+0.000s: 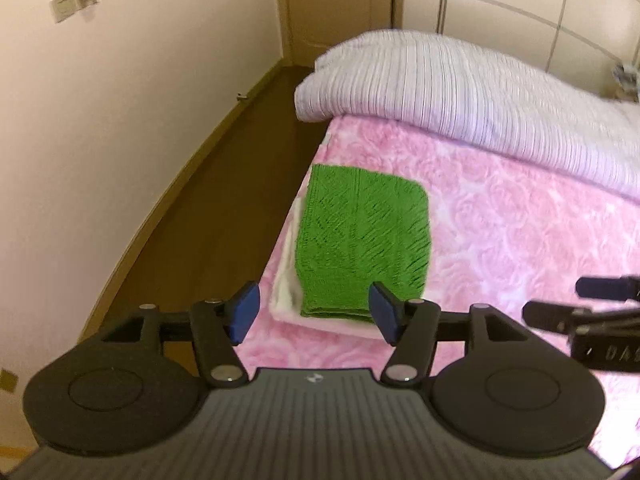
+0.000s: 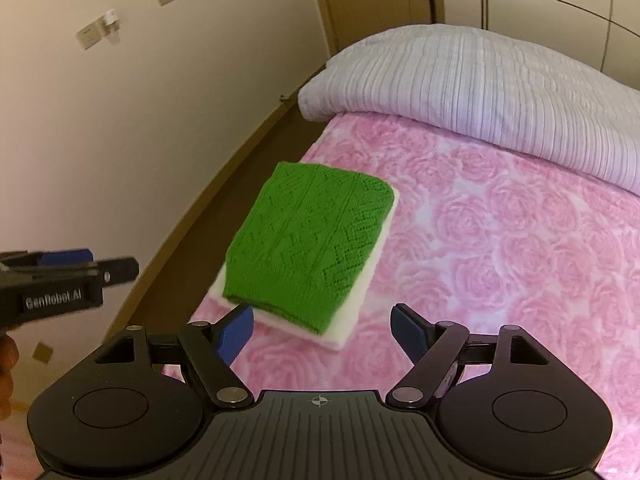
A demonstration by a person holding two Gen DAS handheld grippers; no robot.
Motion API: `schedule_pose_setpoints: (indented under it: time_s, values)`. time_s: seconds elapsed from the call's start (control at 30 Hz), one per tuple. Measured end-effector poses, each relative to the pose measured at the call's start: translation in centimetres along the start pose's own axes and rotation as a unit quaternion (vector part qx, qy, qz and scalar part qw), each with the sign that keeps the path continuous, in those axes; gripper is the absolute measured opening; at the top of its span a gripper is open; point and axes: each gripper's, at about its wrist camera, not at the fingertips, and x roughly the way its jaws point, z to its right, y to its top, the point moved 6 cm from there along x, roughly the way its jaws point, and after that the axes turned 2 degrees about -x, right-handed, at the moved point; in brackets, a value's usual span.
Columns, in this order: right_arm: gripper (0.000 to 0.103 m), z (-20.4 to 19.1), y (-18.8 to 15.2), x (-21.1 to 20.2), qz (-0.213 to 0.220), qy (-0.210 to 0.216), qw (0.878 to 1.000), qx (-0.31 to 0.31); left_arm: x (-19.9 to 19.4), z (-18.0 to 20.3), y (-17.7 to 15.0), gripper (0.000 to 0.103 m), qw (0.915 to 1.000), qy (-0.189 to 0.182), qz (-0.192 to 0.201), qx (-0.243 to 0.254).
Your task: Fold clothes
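A folded green knitted garment (image 1: 362, 240) (image 2: 308, 246) lies on top of a folded white garment (image 1: 286, 298) (image 2: 352, 320), near the left edge of a bed with a pink rose-patterned cover (image 1: 500, 220) (image 2: 500, 240). My left gripper (image 1: 314, 312) hangs above the stack's near end, open, nothing between its blue pads. My right gripper (image 2: 324, 332) is also open and empty, raised above the bed just in front of the stack. The right gripper's fingers (image 1: 576, 308) show at the right edge of the left wrist view; the left gripper (image 2: 80, 270) shows at the left of the right wrist view.
A striped pale lilac duvet (image 1: 460, 92) (image 2: 480, 84) lies rolled across the head of the bed. A dark wooden floor strip (image 1: 208, 208) runs between the bed and a cream wall (image 1: 100, 120). A door (image 1: 332, 4) stands at the far end.
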Motion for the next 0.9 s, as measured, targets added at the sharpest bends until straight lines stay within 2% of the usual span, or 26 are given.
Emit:
schedule_pose_setpoints:
  time_s: [0.13,0.2,0.3,0.43,0.53,0.9]
  values:
    - [0.079,1.1,-0.8,-2.5,0.015,-0.009,0.999,-0.033,-2.4,1.7,-1.0,0.057,0.9991,0.018,-0.001,-0.039]
    - [0.079,1.9,-1.2,-3.9,0.028,-0.011,0.998,-0.049,-3.4,2.8,-1.5,0.060,0.9971,0.043,0.002,-0.063]
    - [0.079,3.4,-1.8,-5.4,0.038,-0.008,0.998,-0.058,-5.1,4.7,-2.8,0.060,0.9938,0.061,0.012,-0.092]
    - [0.079,5.6,-2.6,-6.9,0.037,0.008,0.997,-0.061,-7.1,7.5,-4.1,0.060,0.9903,0.035,0.025,-0.133]
    - [0.079,7.0,-3.3,-7.8,0.028,0.018,0.997,-0.071,-8.2,9.1,-5.2,0.060,0.9872,0.030,0.025,-0.155]
    - [0.079,11.4,-5.2,-8.7,-0.004,0.049,0.994,-0.101,-9.5,15.3,-8.5,0.060,0.9805,0.058,-0.004,-0.188]
